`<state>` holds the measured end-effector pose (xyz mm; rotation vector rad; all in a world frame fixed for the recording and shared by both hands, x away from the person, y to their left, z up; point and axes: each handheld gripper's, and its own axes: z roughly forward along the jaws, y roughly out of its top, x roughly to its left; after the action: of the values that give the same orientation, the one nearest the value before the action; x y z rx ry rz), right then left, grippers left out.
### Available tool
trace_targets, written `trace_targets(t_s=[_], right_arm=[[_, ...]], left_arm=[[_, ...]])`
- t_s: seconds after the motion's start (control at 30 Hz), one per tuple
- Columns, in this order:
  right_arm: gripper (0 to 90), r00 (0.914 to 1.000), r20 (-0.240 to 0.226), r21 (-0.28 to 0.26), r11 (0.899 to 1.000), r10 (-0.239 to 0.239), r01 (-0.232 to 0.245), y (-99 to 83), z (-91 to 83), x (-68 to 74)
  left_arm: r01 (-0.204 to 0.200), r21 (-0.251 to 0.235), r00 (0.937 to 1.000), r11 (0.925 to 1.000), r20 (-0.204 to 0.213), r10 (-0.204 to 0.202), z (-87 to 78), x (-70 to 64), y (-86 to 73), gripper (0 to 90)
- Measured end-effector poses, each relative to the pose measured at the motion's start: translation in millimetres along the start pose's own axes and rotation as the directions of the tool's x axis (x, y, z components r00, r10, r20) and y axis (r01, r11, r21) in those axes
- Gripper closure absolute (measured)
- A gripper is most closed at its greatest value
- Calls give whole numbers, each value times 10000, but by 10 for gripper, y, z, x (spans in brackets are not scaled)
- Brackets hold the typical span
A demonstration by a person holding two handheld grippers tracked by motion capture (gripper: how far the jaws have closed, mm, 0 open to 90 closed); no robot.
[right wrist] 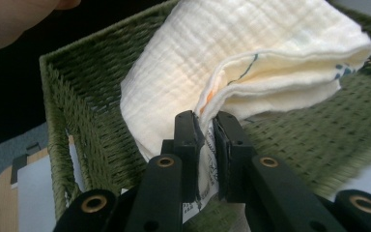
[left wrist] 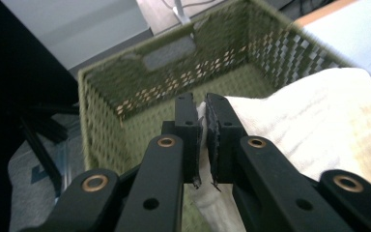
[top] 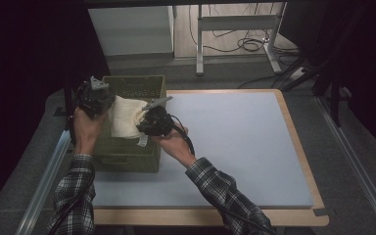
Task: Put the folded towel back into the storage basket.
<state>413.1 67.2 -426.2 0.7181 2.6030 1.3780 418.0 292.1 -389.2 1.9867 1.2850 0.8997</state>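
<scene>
Cloth: a folded cream-white gauze cloth (top: pixel 126 119) with a rough woven texture, held above the open top of the basket, spanning between the two grippers.
Cloth detail: in the right gripper view the folded layers (right wrist: pixel 251 63) show thin coloured stitching along their edges, and a printed label hangs at the pinched corner.
Basket: a rectangular olive-green woven basket (top: pixel 133 88) with a cut-out handle in its end wall, standing at the left edge of the worktop.
Left gripper: the left gripper (top: pixel 94 97) sits at the basket's far left corner; in the left gripper view its fingers (left wrist: pixel 189 121) are clamped on one edge of the cloth (left wrist: pixel 314 121), with only a thin strip of fabric between them.
Right gripper: the right gripper (top: pixel 152 121) is over the basket's right side; in the right gripper view its fingers (right wrist: pixel 187 130) are clamped on the cloth corner that carries the label.
Worktop: a pale blue-grey mat (top: pixel 235 147) on a wooden board with a light timber border.
Person: both forearms in plaid sleeves (top: pixel 215 188) enter from the bottom of the high view.
</scene>
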Motion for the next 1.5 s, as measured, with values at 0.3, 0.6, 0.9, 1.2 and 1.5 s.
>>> trace_targets(t_s=[0.3, 0.6, 0.9, 1.2, 1.5], right_arm=[[804, 9997, -109, 644, 9976, -234, 240, 31, 275, 121], [803, 9991, 118, 1206, 9919, -402, 385, 22, 361, 113], [798, 9974, 327, 1552, 9861, -650, 592, 32, 398, 103], [690, 9958, 565, 1653, 9843, -716, 614, 51, 422, 113], [651, 9966, 705, 1279, 9912, -421, 328, 61, 319, -4]], left_arm=[[99, 433, 9998, 9990, -183, -91, 49, 128, -245, 844], [-53, 775, 10000, 9970, 36, 50, 242, 85, -281, 844], [-591, 1316, 9982, 9895, 100, 583, 458, -41, -216, 842], [-656, 2045, 9978, 9767, 260, 616, 654, -76, -271, 715], [-442, 1952, 9988, 9798, 280, 395, 650, -90, -272, 535]])
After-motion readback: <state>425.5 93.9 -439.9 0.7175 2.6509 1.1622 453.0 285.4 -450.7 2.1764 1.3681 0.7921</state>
